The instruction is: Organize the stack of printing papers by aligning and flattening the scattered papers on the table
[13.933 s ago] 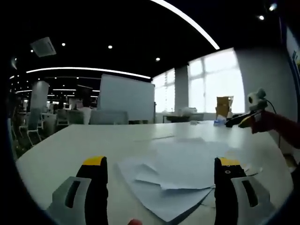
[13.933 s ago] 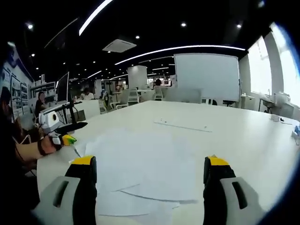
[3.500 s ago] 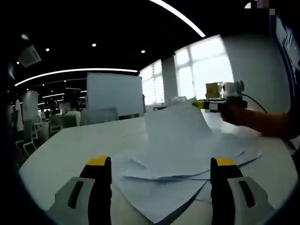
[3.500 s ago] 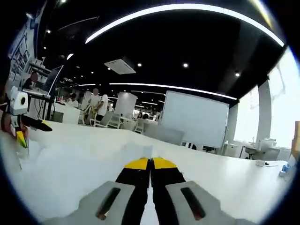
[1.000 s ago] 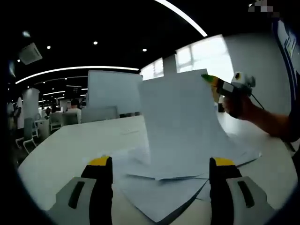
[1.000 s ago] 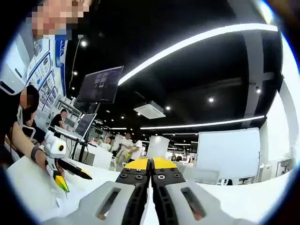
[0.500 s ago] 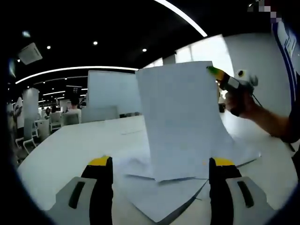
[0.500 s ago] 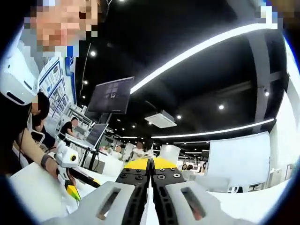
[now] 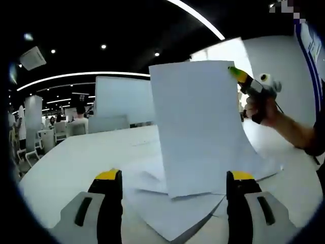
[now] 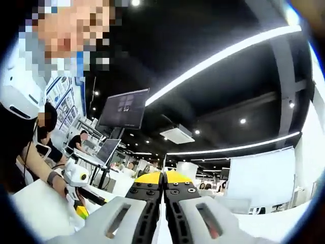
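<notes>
One sheet of paper (image 9: 198, 127) stands nearly upright, long axis vertical, its top corner pinched by the closed right gripper (image 9: 234, 74); its bottom edge rests on the scattered papers (image 9: 172, 208) lying flat on the white table (image 9: 66, 162). The left gripper (image 9: 170, 178) hovers with jaws wide apart, holding nothing. How many loose sheets lie there cannot be counted. Bare tabletop stretches away to the left
</notes>
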`<action>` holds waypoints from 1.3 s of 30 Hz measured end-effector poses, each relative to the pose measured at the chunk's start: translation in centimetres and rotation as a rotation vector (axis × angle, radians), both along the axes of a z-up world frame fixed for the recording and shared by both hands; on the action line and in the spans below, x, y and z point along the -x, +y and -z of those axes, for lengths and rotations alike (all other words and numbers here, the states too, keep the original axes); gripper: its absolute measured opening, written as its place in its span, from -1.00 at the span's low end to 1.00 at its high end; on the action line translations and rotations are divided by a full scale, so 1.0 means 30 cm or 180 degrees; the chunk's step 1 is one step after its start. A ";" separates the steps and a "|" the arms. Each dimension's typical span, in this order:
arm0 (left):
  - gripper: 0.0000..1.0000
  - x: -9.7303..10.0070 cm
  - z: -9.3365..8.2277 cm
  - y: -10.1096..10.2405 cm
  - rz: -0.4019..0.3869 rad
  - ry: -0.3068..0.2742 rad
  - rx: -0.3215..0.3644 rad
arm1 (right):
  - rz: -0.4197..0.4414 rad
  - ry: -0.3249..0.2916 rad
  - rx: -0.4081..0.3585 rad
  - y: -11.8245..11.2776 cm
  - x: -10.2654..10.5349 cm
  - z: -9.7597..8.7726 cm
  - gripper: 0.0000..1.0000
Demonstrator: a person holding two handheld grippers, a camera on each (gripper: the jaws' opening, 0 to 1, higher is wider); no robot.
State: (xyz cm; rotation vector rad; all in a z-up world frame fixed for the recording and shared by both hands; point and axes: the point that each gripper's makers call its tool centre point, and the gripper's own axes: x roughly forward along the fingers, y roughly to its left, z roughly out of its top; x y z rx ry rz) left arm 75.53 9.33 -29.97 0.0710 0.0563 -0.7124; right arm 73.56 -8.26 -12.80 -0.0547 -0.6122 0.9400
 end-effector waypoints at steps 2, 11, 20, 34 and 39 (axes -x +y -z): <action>0.72 0.000 -0.002 0.000 0.0001 -0.0007 0.0006 | 0.0027 0.0004 0.0026 0.001 -0.004 0.003 -1.00; 0.73 0.002 -0.010 0.007 -0.0006 -0.0014 0.0054 | -0.0014 -0.0028 -0.0068 0.008 0.015 -0.044 -1.00; 0.73 0.015 -0.026 0.008 0.0016 -0.0085 0.0055 | -0.0082 -0.0095 0.0050 0.042 0.063 -0.093 -1.00; 0.74 0.026 -0.055 0.017 0.0032 -0.0130 0.0211 | -0.0230 -0.0207 0.0039 0.087 0.138 -0.176 -1.00; 0.74 0.026 -0.065 0.020 0.0026 -0.0159 0.0249 | -0.0275 -0.0230 0.0009 0.091 0.160 -0.201 -1.00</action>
